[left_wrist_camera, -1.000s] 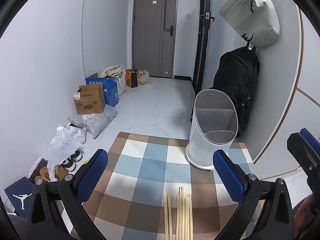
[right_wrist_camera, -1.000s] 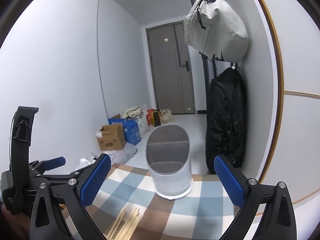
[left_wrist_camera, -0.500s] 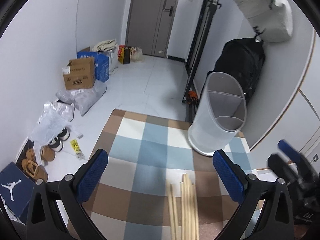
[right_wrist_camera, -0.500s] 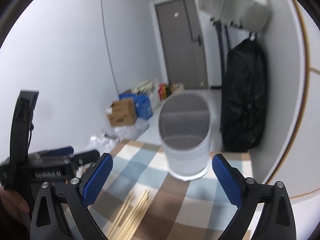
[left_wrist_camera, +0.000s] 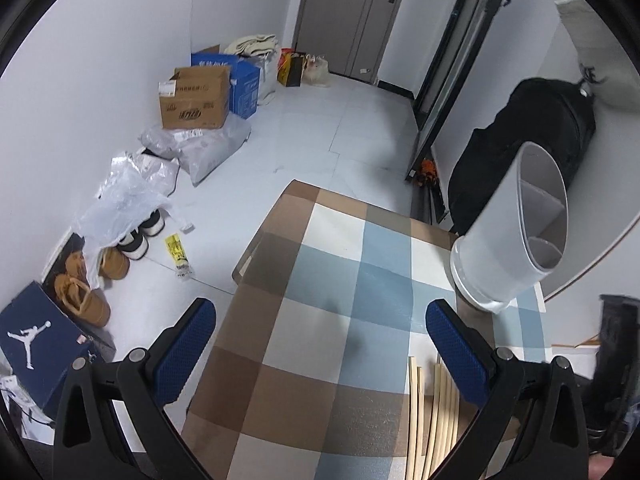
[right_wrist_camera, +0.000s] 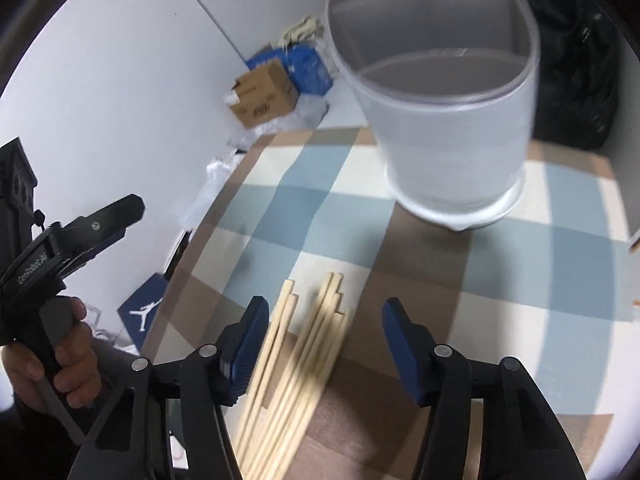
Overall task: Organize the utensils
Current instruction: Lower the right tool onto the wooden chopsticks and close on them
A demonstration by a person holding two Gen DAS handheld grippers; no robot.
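Right gripper: black two-finger gripper with blue pads, pointing steeply down at the table; jaws closing, pads not yet pressing anything.
Chopsticks: bundle of pale wooden chopsticks lying flat on the near part of the cloth; their far ends sit between the right gripper's fingers, nearer its left pad; slightly blurred. In the left wrist view the same sticks lie under that gripper's right finger.
Left gripper: second black gripper with blue pads, fingers wide apart, nothing between them, over the brown and blue squares of the cloth. In the right wrist view it is at the left edge, held by a person's hand.
Cloth: checked tablecloth in blue, white and brown squares, covering the table.
Holder: frosted translucent plastic utensil holder, oval, with inner dividers, upright on the far right part of the cloth, well apart from the chopsticks; compartments look empty.
Far right: black backpack against the wall behind the holder.
Far left floor: brown cardboard box, blue shoebox, tan shoes.
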